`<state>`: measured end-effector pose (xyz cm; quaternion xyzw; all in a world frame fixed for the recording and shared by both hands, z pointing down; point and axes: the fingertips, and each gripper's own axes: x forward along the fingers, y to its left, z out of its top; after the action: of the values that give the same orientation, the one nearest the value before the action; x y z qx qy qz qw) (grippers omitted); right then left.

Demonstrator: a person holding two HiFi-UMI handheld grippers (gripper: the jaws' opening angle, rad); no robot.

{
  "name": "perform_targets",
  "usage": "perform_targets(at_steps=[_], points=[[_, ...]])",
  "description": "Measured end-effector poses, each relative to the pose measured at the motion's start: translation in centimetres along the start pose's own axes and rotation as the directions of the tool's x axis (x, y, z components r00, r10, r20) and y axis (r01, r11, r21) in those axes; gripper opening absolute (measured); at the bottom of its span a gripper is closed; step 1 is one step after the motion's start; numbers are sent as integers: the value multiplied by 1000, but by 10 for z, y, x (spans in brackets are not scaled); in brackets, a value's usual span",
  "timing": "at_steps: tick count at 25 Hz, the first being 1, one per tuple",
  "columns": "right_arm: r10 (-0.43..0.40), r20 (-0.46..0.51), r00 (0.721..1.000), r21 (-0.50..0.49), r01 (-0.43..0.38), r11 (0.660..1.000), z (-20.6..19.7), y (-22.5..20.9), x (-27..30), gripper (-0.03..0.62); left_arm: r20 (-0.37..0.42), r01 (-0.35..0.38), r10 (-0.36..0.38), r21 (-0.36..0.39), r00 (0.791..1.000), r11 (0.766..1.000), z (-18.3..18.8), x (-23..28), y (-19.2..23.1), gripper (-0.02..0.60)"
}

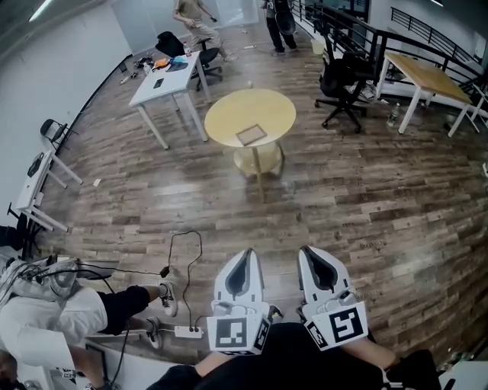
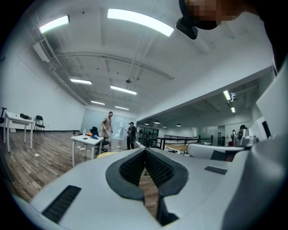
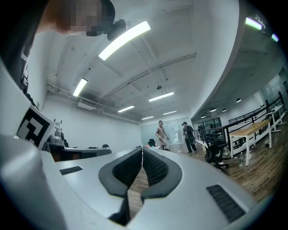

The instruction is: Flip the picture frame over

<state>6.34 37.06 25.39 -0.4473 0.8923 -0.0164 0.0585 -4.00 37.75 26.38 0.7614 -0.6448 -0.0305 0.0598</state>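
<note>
L gripper (image 1: 246, 255): jaws together, nothing betw. them; held low by the person's body, pointing level toward the table.
R gripper (image 1: 309, 250): jaws likewise pressed together, empty; just beside the L gripper, same heading.
Frame (image 1: 251, 135): lies flat on the table, on the side nearer the grippers; well apart from both.
Table (image 1: 221, 114): round, yellow top, lower shelf; mid-room, ahead of the grippers.
In betw.: wood floor (image 1: 320, 198) only, from grippers to table.
Cable (image 1: 185, 259): black, loops over the floor left of the L gripper, down to a white power strip (image 1: 187, 332).
Seated person (image 1: 84, 312): lower left, legs out, shoes next to the strip.
White desk (image 1: 164, 85): left of and behind the table, near it; clutter on top, dark chair behind it.
Office chair (image 1: 343, 84): black, right of and behind the table.
Wood desk (image 1: 423, 75): far right, white legs.
Standing people (image 1: 197, 21): two at the far end, well behind the table.
Railing (image 1: 358, 30): dark, along the far right.
Left wall: small white tables (image 1: 32, 187) and a folding chair (image 1: 52, 131).
</note>
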Motion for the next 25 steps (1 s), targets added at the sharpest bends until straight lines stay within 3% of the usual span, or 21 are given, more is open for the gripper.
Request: perform_targets(at_steps=[9,25], points=[[-37,-5,999,19,37,999,5,-47,24,21,-13,17,-17,7,1000,1000,5,51,-13,22],[-44,50,998,80,40,996,13,-185,86,21,-20,22,-20,78,1000,997,6,196,-62,22]])
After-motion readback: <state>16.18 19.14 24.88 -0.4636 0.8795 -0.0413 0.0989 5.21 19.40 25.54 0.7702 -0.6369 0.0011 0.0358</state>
